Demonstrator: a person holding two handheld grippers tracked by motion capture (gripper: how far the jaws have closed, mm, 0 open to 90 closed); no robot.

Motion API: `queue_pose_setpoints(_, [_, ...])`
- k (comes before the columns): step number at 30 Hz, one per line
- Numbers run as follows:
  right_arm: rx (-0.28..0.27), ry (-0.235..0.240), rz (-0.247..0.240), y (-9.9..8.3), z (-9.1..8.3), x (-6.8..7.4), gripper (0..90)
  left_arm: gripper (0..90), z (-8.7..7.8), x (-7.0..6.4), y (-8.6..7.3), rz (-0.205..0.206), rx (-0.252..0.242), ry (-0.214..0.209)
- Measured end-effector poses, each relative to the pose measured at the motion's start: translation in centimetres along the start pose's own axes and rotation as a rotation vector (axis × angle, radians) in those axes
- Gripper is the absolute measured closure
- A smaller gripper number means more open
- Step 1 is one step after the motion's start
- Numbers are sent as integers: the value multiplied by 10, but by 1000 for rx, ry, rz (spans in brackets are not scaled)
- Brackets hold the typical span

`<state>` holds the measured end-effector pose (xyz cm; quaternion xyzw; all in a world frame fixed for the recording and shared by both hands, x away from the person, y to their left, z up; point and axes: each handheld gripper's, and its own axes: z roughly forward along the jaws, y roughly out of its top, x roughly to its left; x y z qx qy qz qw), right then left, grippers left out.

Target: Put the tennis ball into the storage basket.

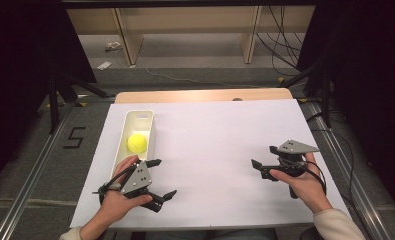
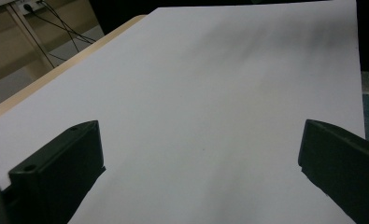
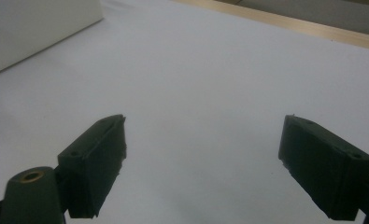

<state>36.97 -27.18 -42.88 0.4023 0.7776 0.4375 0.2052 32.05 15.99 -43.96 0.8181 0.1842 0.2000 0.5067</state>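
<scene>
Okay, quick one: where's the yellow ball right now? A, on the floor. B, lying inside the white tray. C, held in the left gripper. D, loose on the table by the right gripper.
B: the yellow ball lies inside the white tray, and both grippers' jaws are open and empty.

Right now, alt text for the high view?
A yellow ball lies in a white bin at the white table's left side. Nearer the person, the left gripper and right gripper are open, holding nothing.

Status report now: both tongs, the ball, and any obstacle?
Left tongs open, empty, near the bin. Right tongs open, empty, over the white sheet. Yellow ball lying inside the white bin. No obstacle between.
</scene>
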Motion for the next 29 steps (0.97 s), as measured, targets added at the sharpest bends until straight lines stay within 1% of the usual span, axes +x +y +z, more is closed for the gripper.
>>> queue_pose_setpoints(3, [1, -3, 9, -3, -2, -1, 157, 0, 0, 0, 0, 0, 0, -1])
queue_pose_setpoints(10, [6, -3, 12, -8, -6, -1, 157, 0, 0, 0, 0, -3, -3, 1])
queue_pose_setpoints(14, [2, -8, 4, -11, -9, -1, 158, 0, 0, 0, 0, -2, -1, 1])
queue_pose_setpoints(16, [-1, -9, 7, -11, -9, -1, 159, 0, 0, 0, 0, -2, -1, 1])
queue_pose_setpoints(17, [-14, -15, 0, -11, -10, -1, 159, 0, 0, 0, 0, -2, -2, 1])
queue_pose_setpoints(20, [-26, -19, 0, -12, -11, 0, 159, 0, -1, 0, 1, -1, -5, 1])
queue_pose_setpoints(23, [-24, -15, -3, -12, -10, 1, 158, 0, -1, 0, 1, 1, -8, 0])
queue_pose_setpoints(27, [-16, -24, -17, -12, -9, 3, 157, 0, -1, 0, 2, 2, -10, -2])
queue_pose_setpoints(29, [-14, -19, -14, -12, -8, 4, 157, 0, -1, 0, 2, 2, -10, -1])
